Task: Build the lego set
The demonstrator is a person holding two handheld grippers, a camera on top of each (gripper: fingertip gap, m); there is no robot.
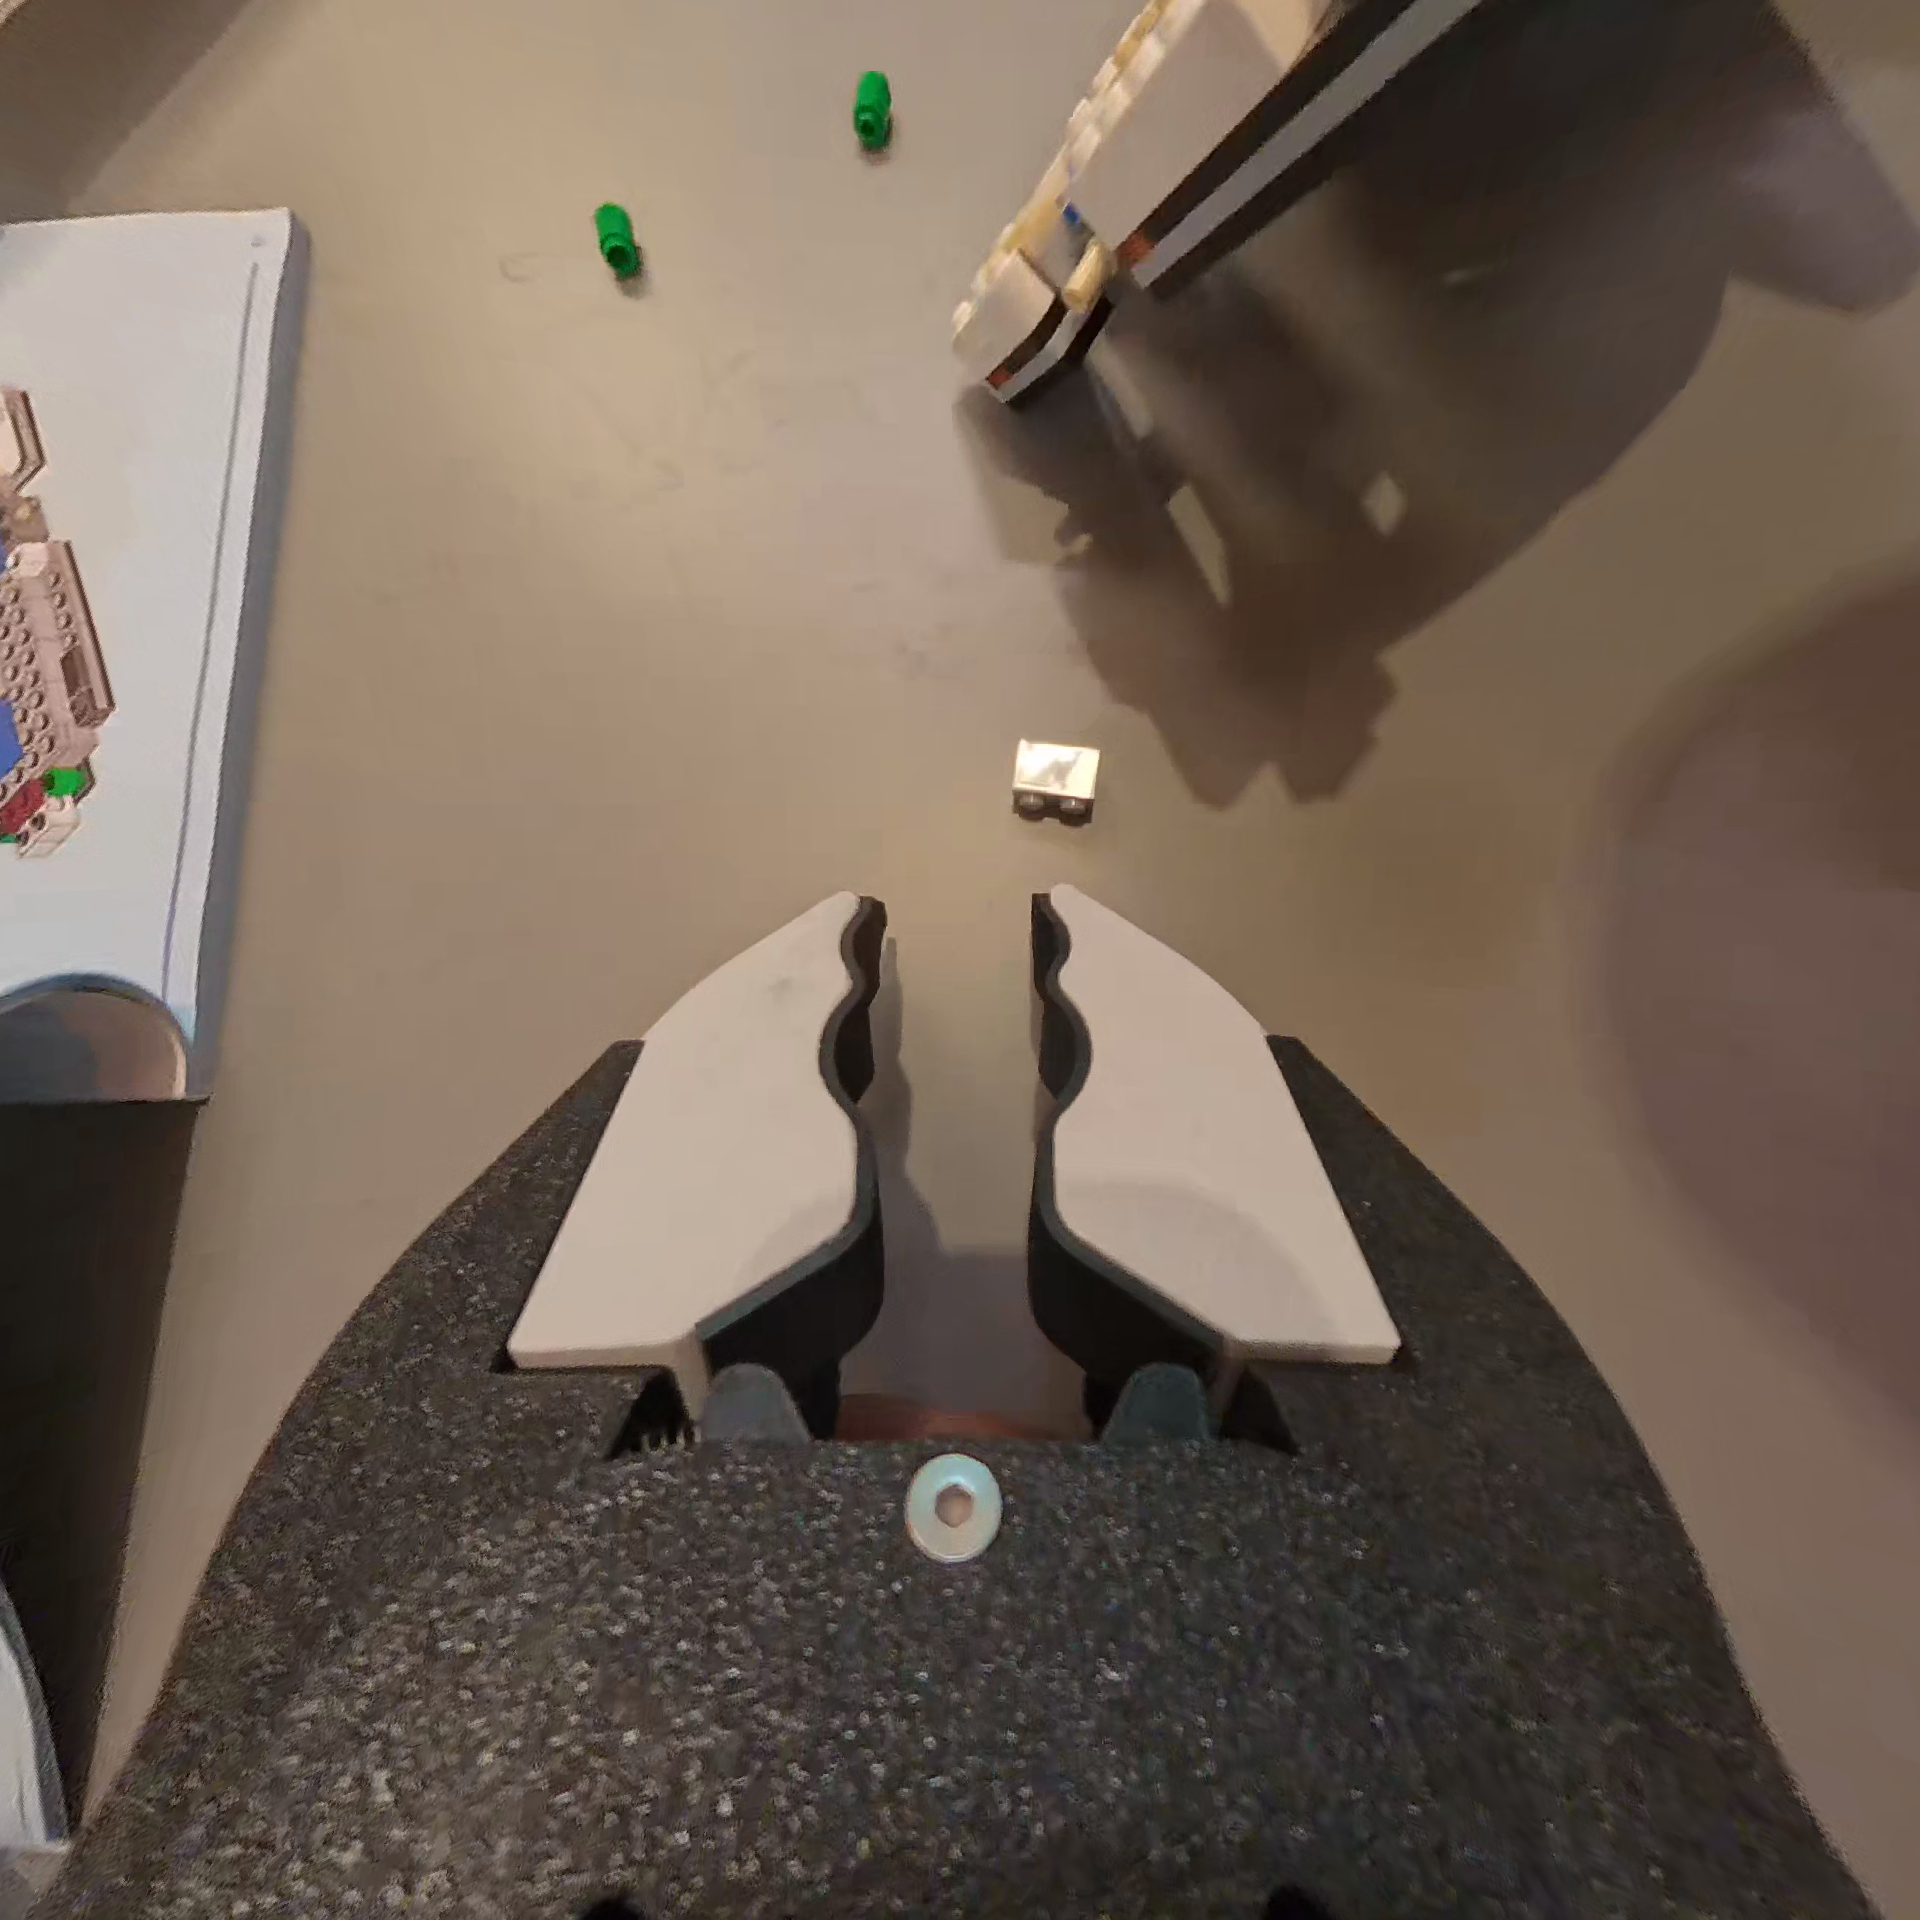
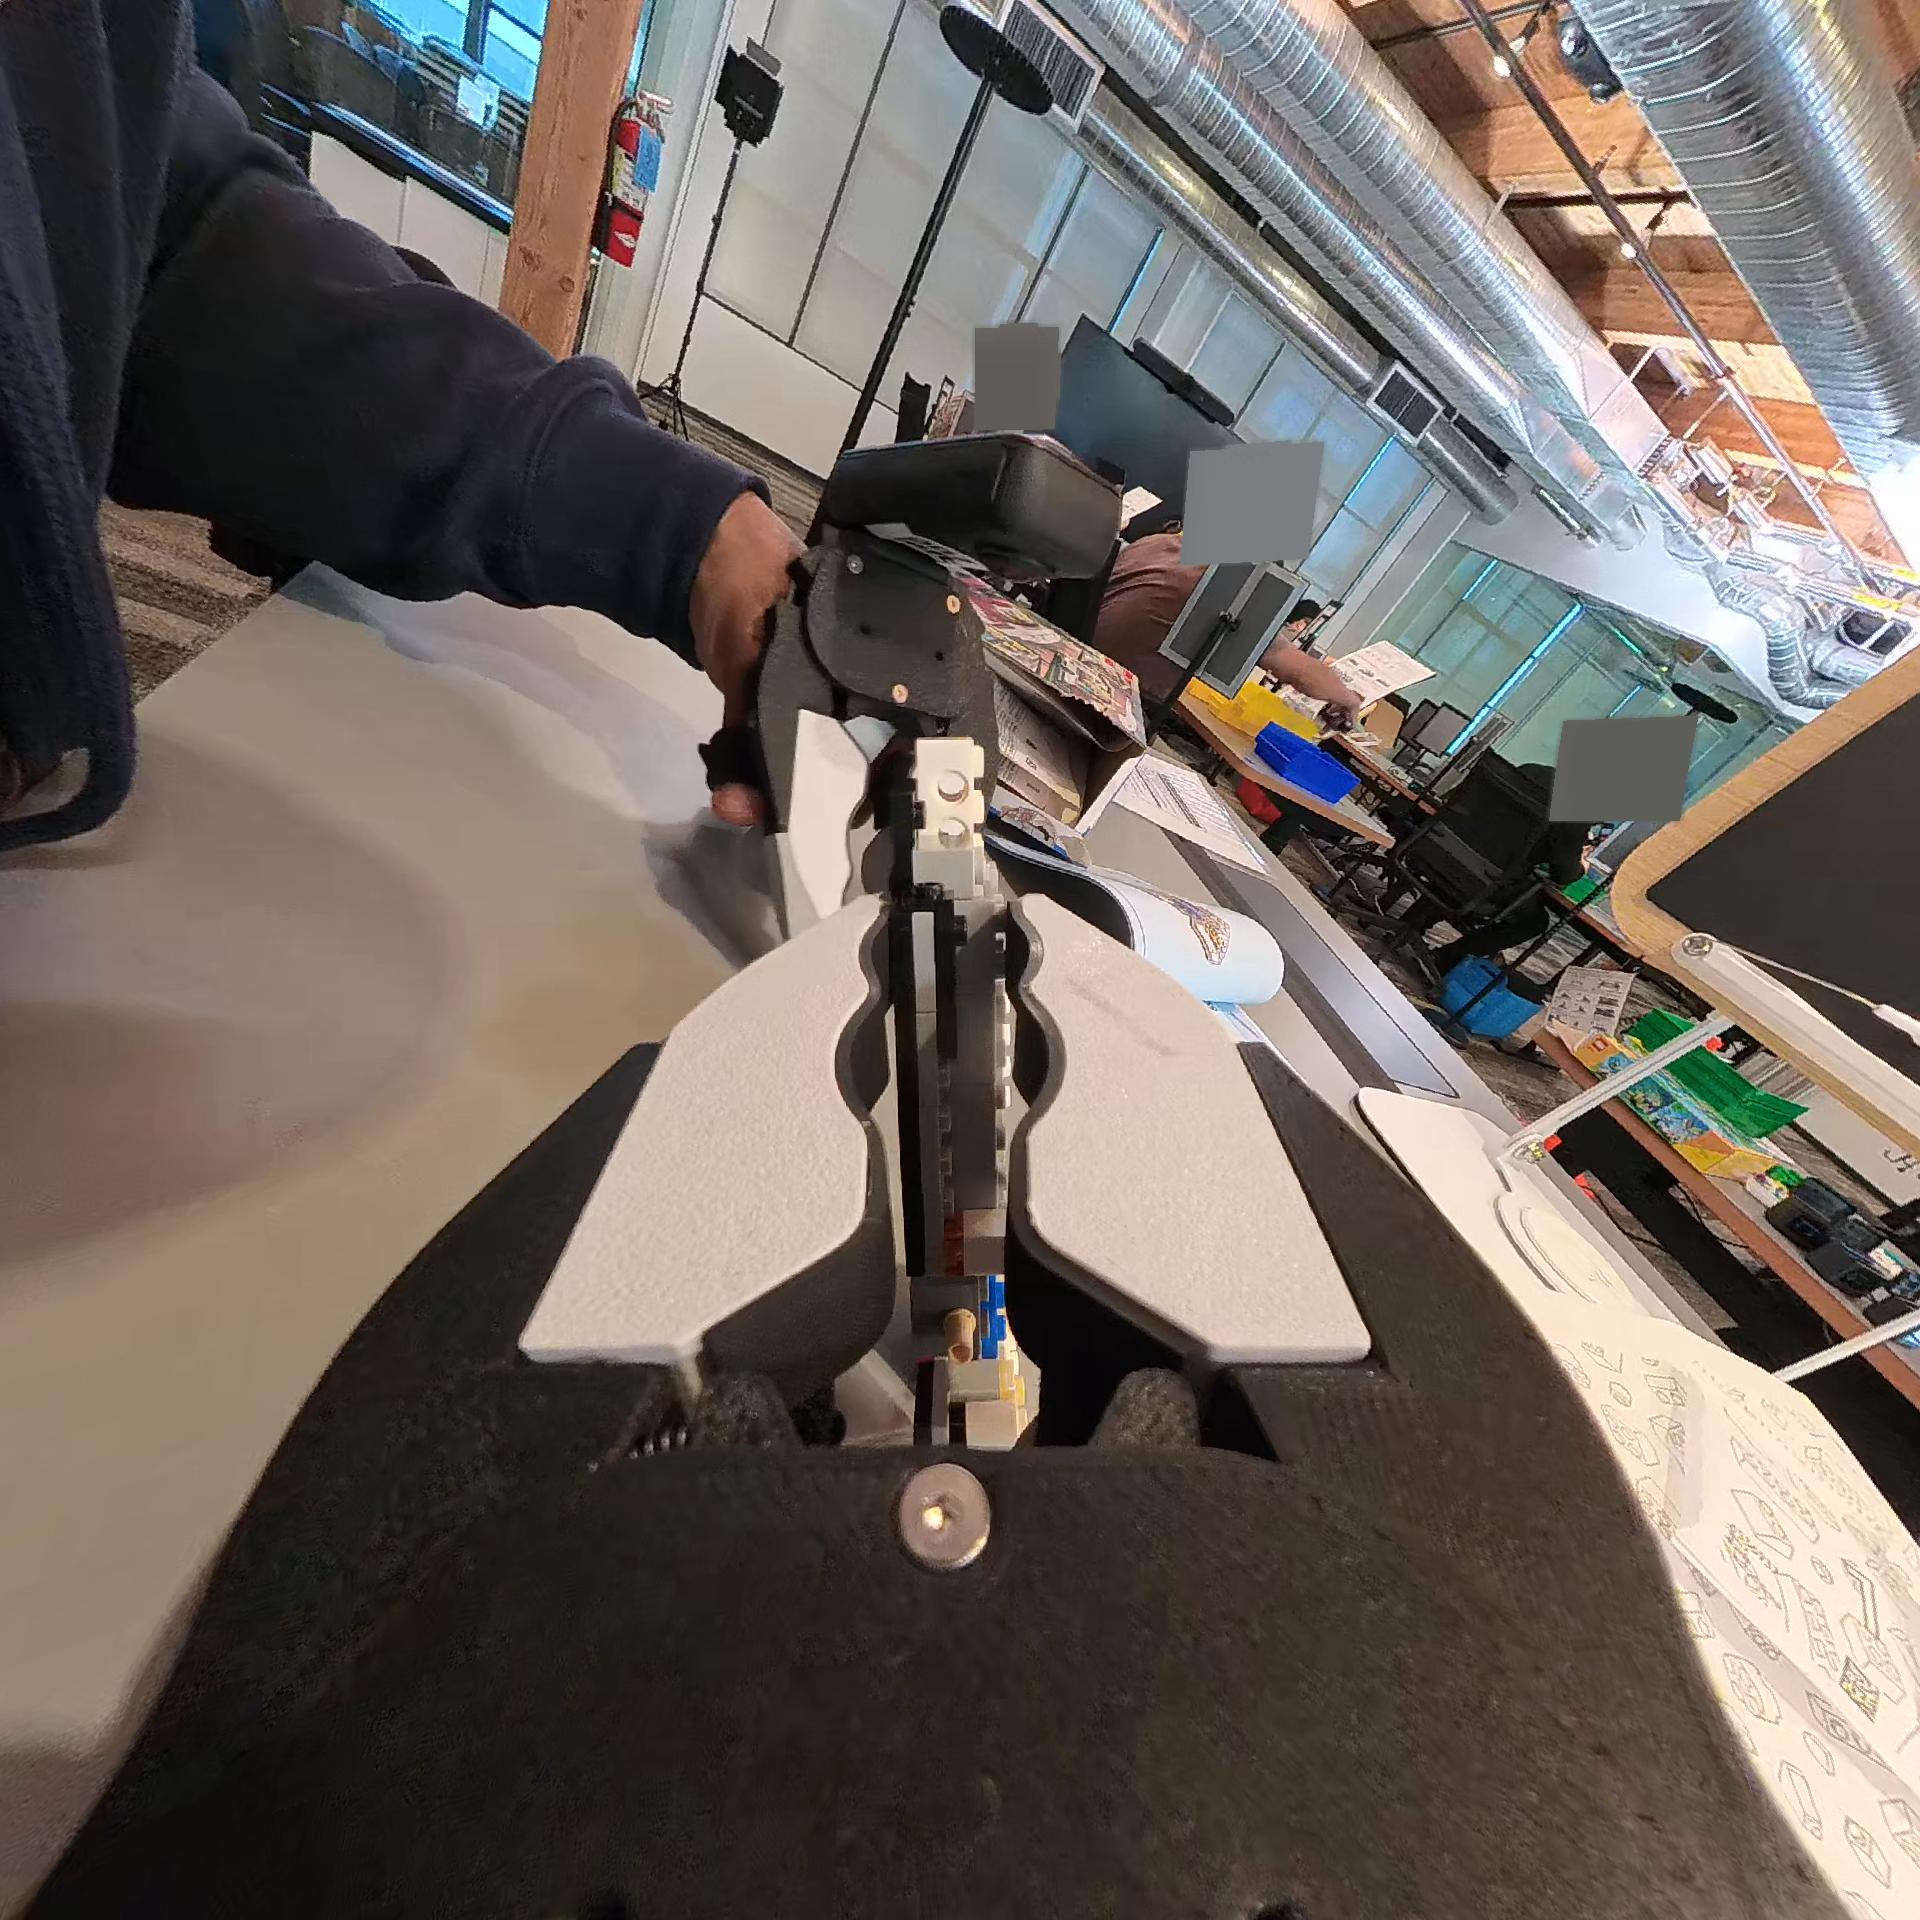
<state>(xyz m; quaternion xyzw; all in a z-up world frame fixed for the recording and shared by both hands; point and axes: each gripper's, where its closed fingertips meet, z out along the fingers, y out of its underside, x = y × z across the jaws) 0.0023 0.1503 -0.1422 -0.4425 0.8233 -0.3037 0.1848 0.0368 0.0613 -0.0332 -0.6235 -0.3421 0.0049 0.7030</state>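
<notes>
My left gripper (image 1: 958, 909) is open and empty, just above the beige table (image 1: 520, 623). A small pale two-stud brick (image 1: 1055, 777) lies on the table a short way ahead of its fingertips, slightly to the right. My right gripper (image 2: 951, 914) is shut on a tall brick assembly (image 2: 948, 790) of black, grey and white pieces, with both pads pressing its sides. The assembly also shows in the left wrist view (image 1: 1143, 177), held in the air at top right. The left gripper (image 2: 883, 665), held by a hand, shows behind the assembly in the right wrist view.
An instruction booklet (image 1: 135, 582) lies at the left edge, with a dark container (image 1: 83, 1351) below it. Two small green pieces (image 1: 615, 241) (image 1: 873, 107) lie at the far side. A printed sheet (image 2: 1766, 1558) and a screen (image 2: 1818, 831) are at the right. The grippers' ends are close to 15 cm from one another.
</notes>
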